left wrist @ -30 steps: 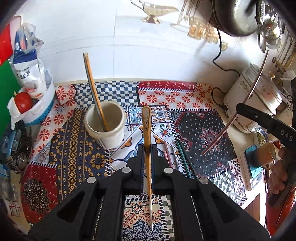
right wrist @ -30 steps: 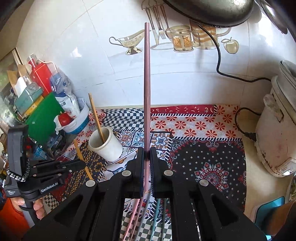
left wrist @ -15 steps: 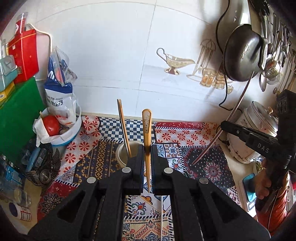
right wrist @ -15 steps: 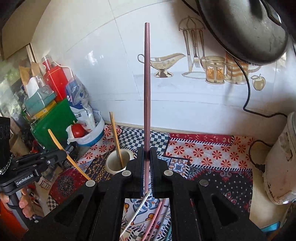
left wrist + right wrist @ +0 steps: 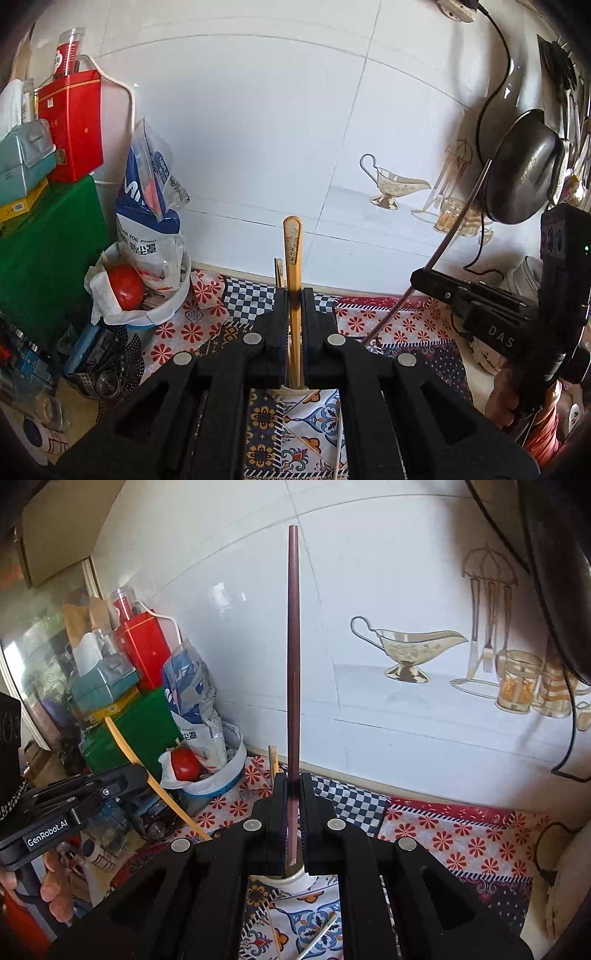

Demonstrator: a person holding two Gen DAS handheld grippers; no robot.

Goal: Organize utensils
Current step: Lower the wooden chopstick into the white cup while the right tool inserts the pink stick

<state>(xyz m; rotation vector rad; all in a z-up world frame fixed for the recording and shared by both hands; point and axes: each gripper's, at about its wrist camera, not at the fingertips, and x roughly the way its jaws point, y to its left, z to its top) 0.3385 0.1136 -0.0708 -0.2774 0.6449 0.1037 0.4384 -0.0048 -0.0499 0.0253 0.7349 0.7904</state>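
Above the white cup, left hand-held gripper clamping an upright yellow utensil, right hand-held gripper gripping a dark-red chopstick.

"GenRobot.AI" is printed in white on the side of the left gripper, which shows at the left edge of the right wrist view. "DAS" stands in pale letters on the body of the right gripper, seen at the right of the left wrist view. The blue-and-white bag standing left of the wooden spatula carries "FOR FOOD" in part, with Chinese characters below it. Small print on the teal tissue box is too fine to read.
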